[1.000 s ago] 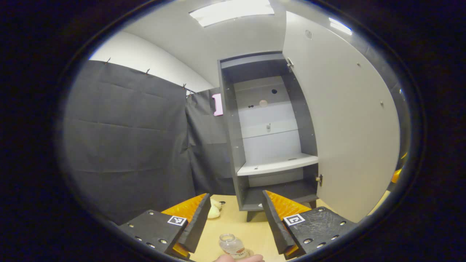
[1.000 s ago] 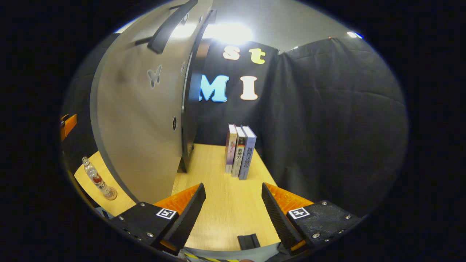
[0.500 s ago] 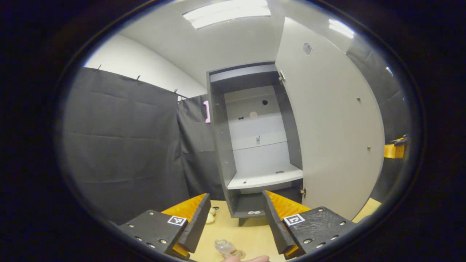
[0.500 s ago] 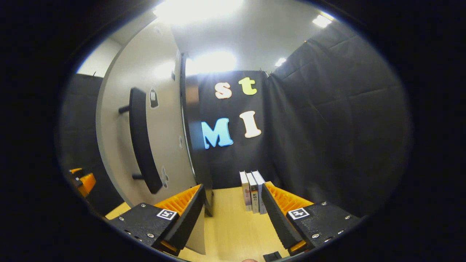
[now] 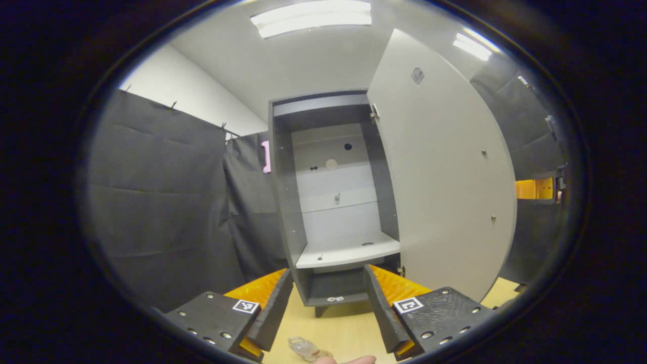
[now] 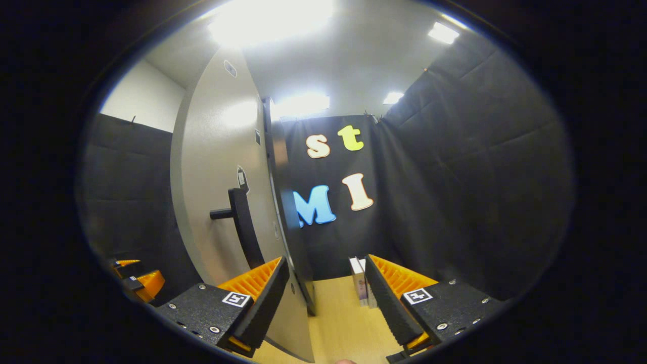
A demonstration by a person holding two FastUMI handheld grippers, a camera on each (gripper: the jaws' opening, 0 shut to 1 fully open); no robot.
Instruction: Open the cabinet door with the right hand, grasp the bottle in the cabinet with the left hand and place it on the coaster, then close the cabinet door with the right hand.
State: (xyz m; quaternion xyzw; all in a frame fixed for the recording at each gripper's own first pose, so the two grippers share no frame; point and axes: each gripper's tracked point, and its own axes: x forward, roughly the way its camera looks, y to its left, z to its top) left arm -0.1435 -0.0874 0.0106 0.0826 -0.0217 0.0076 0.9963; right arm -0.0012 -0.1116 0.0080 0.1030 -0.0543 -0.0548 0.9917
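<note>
Item: my right claw [image 6: 323, 298], jaws wide and empty, faces the open cabinet door [image 6: 217, 167] near its handle [image 6: 245, 227] to close it; left claw [image 5: 326, 303] likewise empty above the bottle [image 5: 303, 348].

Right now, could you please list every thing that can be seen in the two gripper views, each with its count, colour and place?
tall open cabinet: one, dark grey frame, pale back, on the table; its shelves hold no bottle
cabinet door: one, light grey, swung open on the right of the cabinet
bar handle: one, black, on the door's outer face
clear glass bottle: one, transparent, low on the table, at the bottom edge of the left gripper view
wooden table: one, light yellow-brown
upright books: a few, pale spines, at the table's back, partly hidden
booth cloth: black, around the table
ceiling lights: several, white
finger: one fingertip at the bottom edge
left gripper: black and orange, open
right gripper: black and orange, open, near the door
</note>
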